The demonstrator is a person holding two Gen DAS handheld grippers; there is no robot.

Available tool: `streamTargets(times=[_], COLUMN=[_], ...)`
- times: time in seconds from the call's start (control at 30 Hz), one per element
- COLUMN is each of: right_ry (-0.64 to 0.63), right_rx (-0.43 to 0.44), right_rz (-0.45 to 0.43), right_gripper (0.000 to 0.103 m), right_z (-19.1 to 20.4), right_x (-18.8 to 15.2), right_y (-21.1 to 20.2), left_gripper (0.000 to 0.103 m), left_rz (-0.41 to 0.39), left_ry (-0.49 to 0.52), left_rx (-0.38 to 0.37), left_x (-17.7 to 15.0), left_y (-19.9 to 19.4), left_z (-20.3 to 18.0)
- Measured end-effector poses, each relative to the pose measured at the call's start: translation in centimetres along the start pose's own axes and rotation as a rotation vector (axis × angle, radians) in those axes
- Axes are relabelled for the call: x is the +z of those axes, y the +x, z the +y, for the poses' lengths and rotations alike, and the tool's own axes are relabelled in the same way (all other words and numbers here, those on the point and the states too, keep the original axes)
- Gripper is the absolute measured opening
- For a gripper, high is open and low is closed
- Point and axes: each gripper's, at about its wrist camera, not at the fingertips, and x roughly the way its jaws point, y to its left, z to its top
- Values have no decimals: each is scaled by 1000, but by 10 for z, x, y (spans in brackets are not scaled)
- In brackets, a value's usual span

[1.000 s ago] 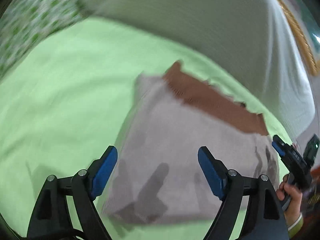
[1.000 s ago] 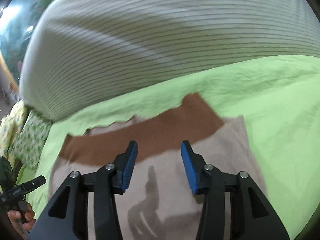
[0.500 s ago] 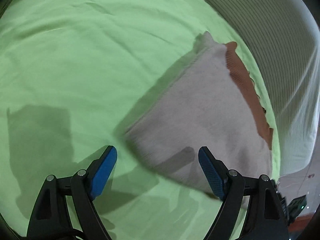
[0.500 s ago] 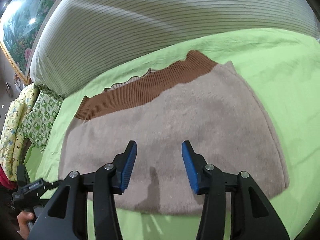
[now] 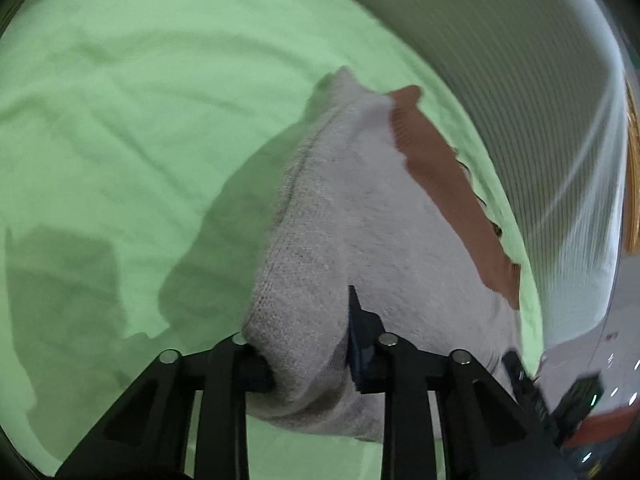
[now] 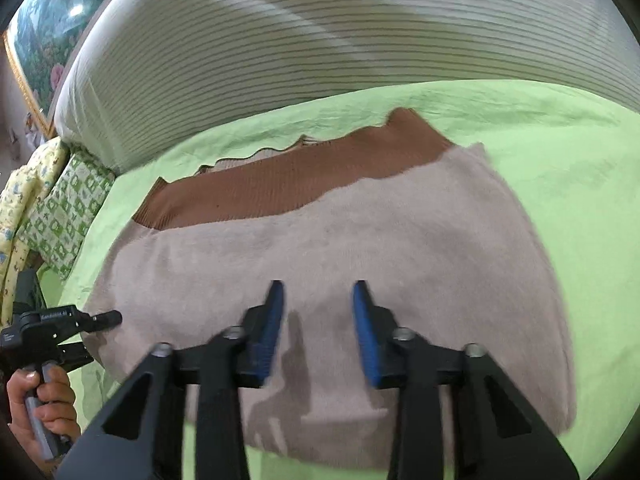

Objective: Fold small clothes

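Left gripper (image 5: 306, 344) is clamped on the near-left corner of the beige knit garment (image 6: 340, 280); jaws have just been closing and a thick bunch of knit sits between them, lifted in a ridge off the green bedsheet (image 5: 140, 120). In the right wrist view that same gripper shows at the garment's left edge, held by a hand (image 6: 40, 404).

The garment lies flat on the bed, brown ribbed band (image 6: 288, 180) at the far side toward the striped bolster (image 6: 320, 40), patterned pillows (image 6: 60, 216) off to the far left.

Right gripper (image 6: 318, 320): jaws have just been closing too, but a clear gap shows between the blue pads (image 6: 270, 332), which hover over the near-middle of the fabric. Nothing pinched there that I can see, so it's apart and empty.

Risks, as judgement:
- Left grab looks bunched. It may have taken both layers plus slack, so the folded edge could come out crooked or rolled.
- Fuzzy knit could slip out of the pads if pulled fast or sideways.
- Right side isn't gripping. If the left lifts alone, the garment will drag and skew across the sheet rather than fold.
- Right pads aimed mid-hem, not at the corner. Closing there may catch only the top layer, or the bedsheet too.
- Uneven corner heights would give a diagonal fold, with the brown band misaligned.
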Motion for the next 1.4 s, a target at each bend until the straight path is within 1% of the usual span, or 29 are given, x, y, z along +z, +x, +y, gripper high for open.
streamTargets(times=[0.07, 0.13, 0.2, 0.23, 0.27, 0.3, 0.37, 0.4, 0.47, 0.53, 0.57, 0.6, 0.63, 0.7, 0.73, 0.77, 0.8, 0.83, 0.87, 0.9, 0.93, 1.0, 1.03, 1.1, 1.17, 1.2, 1.27, 1.37, 1.4], right_ry=[-10, -27, -34, -33, -31, -16, 103, 202, 308, 385, 421, 460, 485, 554, 584, 605, 625, 636, 648, 664, 681, 695, 692, 690, 681, 669, 633, 517, 452], right_rx=[17, 1, -15, -15, -10, 5, 103, 179, 232, 245, 253, 259, 265, 304, 325, 342, 358, 379, 401, 424, 441, 460, 457, 472, 491, 494, 482, 409, 377], right_rz=[4, 38, 121, 134, 123, 121, 107, 82, 40, 10, 1, -8, -13, -23, -27, -25, -12, -9, -10, -16, -19, -27, -44, -48, -52, -53, -32, 43, 73], right_gripper=[24, 23, 18, 16, 13, 13, 13, 13, 13, 13, 14, 15, 16, 16, 16, 16, 16, 17, 19, 27, 30, 38, 40, 49, 54, 55, 56, 57, 58], right_z=[2, 2, -3, -6, -8, -10, -24, -36, -53, -72, -81, -90, -98, -116, -122, -127, -132, -135, -136, -139, -139, -137, -135, -133, -130, -128, -122, -102, -89], right_x=[6, 9, 5, 2, 2, 2, 5, 4, -1, -8, -11, -16, -20, -28, -32, -35, -38, -41, -43, -46, -47, -49, -49, -45, -39, -35, -28, -12, -5], right_y=[8, 23, 45, 50, 50, 48, 40, 32, 17, 2, -3, -10, -14, -20, -23, -25, -26, -27, -28, -29, -28, -31, -33, -38, -40, -40, -36, -23, -18], left_gripper=[21, 20, 20, 20, 20, 20, 20, 20, 20, 21, 24, 27, 37, 39, 39, 39, 39, 44, 53, 57, 60, 64, 67, 67, 68, 68, 68, 70, 70], left_rz=[-18, -37, -52, -57, -61, -64, -64, -57, -35, 3, 41, 62, 95, 162, 207, 253, 268, 269, 270, 267, 254, 230, 230, 230, 240, 249, 273, 320, 329], left_ry=[30, 83, 167, 203, 241, 301, 402, 444, 514, 618, 681, 719, 788, 876, 893, 895, 882, 867, 844, 831, 815, 758, 731, 670, 608, 554, 498, 460, 455], left_rx=[-9, -29, -48, -59, -74, -105, -148, -179, -239, -306, -333, -342, -339, -321, -314, -304, -309, -319, -331, -338, -333, -307, -288, -239, -209, -180, -174, -131, -128], left_x=[0, -1, -3, -4, -6, -9, -19, -26, -40, -67, -84, -96, -115, -141, -149, -155, -155, -153, -149, -144, -137, -121, -113, -95, -80, -71, -61, -58, -58], left_y=[-8, -18, -28, -31, -35, -39, -40, -40, -35, -22, -8, 1, 17, 42, 54, 61, 62, 58, 52, 46, 38, 28, 27, 29, 33, 41, 53, 71, 76], left_z=[-9, -23, -49, -62, -76, -98, -139, -157, -191, -232, -252, -261, -274, -283, -284, -280, -277, -270, -262, -254, -243, -221, -210, -186, -161, -148, -136, -124, -124])
